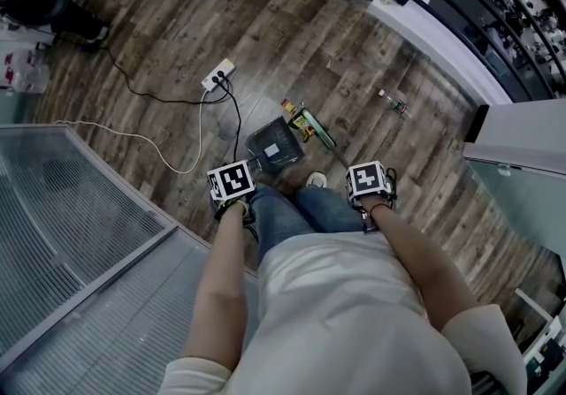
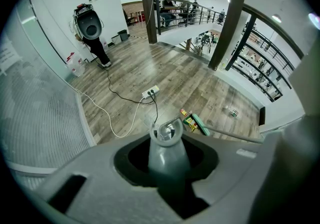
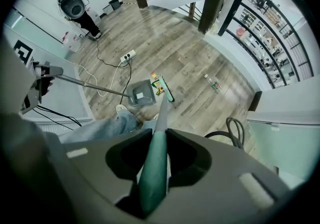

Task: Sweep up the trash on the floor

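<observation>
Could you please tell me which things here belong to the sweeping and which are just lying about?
Belongs to the job: dustpan in the left hand-held gripper; broom in the right hand-held gripper; wrappers; bottle.
Lying about: power strip; white cable; black machine.

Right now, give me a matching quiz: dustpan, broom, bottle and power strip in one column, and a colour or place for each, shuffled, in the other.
1 dustpan
2 broom
3 bottle
4 power strip

A white
B green head
C grey
D lying alone, off to one side

Pairs: 1-C, 2-B, 3-D, 4-A.
</observation>
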